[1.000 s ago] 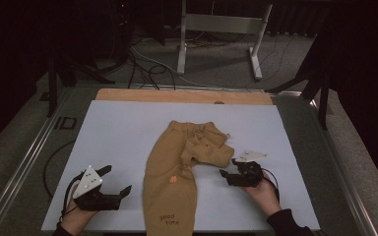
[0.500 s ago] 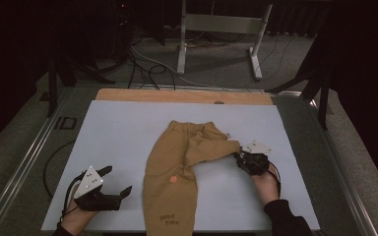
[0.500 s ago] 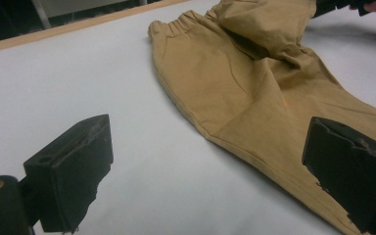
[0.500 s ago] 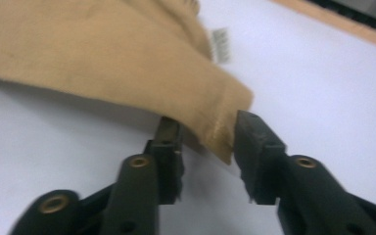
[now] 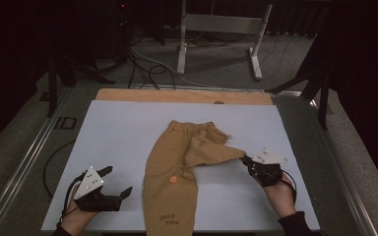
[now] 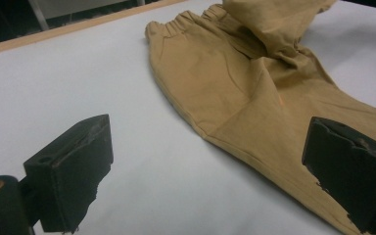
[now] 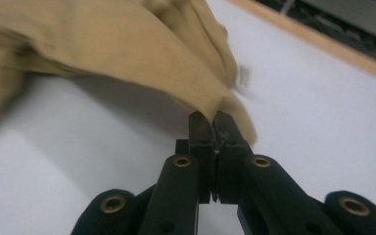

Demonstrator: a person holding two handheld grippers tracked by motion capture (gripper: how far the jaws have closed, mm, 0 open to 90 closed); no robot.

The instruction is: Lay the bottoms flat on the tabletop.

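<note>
Tan trousers (image 5: 170,182) lie mid-bench on the white sheet (image 5: 113,142), light, limp cloth that drapes, best pinched at hem or waistband; right tongs (image 5: 248,161) just clenched on a leg hem, left tongs (image 5: 117,183) released alongside.

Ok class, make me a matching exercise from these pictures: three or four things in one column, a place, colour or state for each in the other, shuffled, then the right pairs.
1 left gripper
2 right gripper
3 trousers
4 white mat

a tan, with an orange mark
b shut on cloth
c lies under the garment
d jaws open, nothing between

Pairs: 1-d, 2-b, 3-a, 4-c
</note>
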